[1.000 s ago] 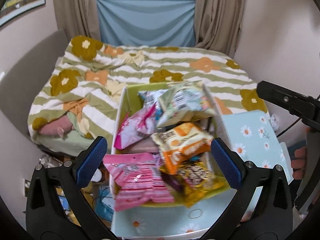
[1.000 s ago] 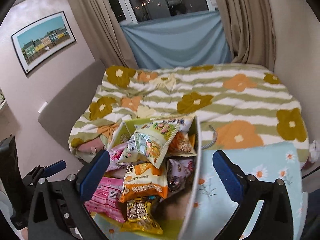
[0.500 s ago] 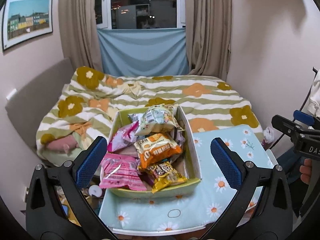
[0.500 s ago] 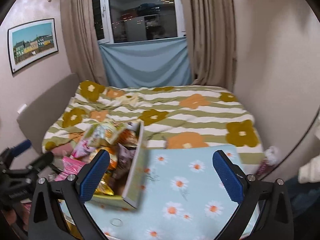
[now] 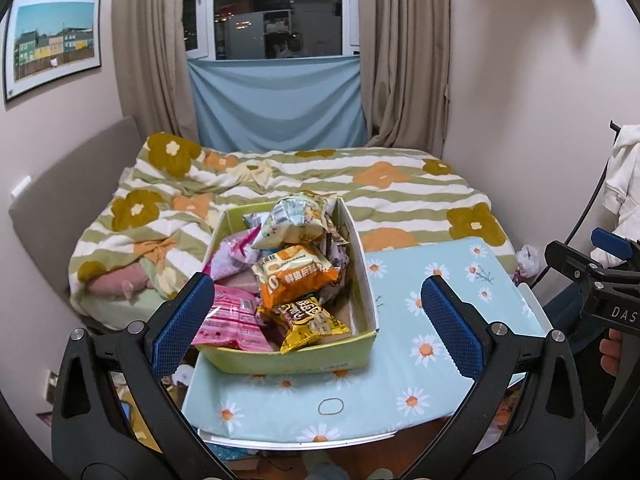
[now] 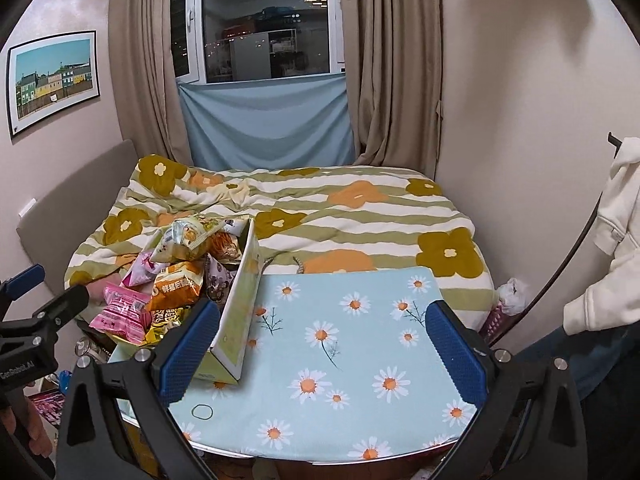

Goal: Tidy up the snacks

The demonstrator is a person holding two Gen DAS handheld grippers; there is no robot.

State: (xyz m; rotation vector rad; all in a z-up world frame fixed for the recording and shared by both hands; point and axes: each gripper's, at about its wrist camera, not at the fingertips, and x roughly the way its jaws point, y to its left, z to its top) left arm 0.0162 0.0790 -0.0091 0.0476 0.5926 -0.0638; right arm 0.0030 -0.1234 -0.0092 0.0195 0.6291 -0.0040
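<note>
A yellow-green cardboard box (image 5: 304,358) (image 6: 236,312) full of snack packets stands on the left part of a table with a light-blue daisy cloth (image 5: 432,364) (image 6: 360,344). In it lie an orange packet (image 5: 294,276) (image 6: 176,288), a pink packet (image 5: 232,322) (image 6: 124,312), a yellow-brown packet (image 5: 310,320) and a pale green bag (image 5: 294,220) (image 6: 188,236) on top. My left gripper (image 5: 316,320) is open and empty, held back above the box's near end. My right gripper (image 6: 320,344) is open and empty above the bare cloth, right of the box.
A bed with a striped flower quilt (image 5: 280,184) (image 6: 340,208) lies just behind the table. Walls stand close on the right. Clutter lies on the floor left of the table (image 5: 120,404). A black hair tie (image 6: 202,412) lies on the cloth near the front edge.
Both grippers have pulled back and up from close over the box. The right one has also swung to the right, over the bare cloth. Both stay open.
</note>
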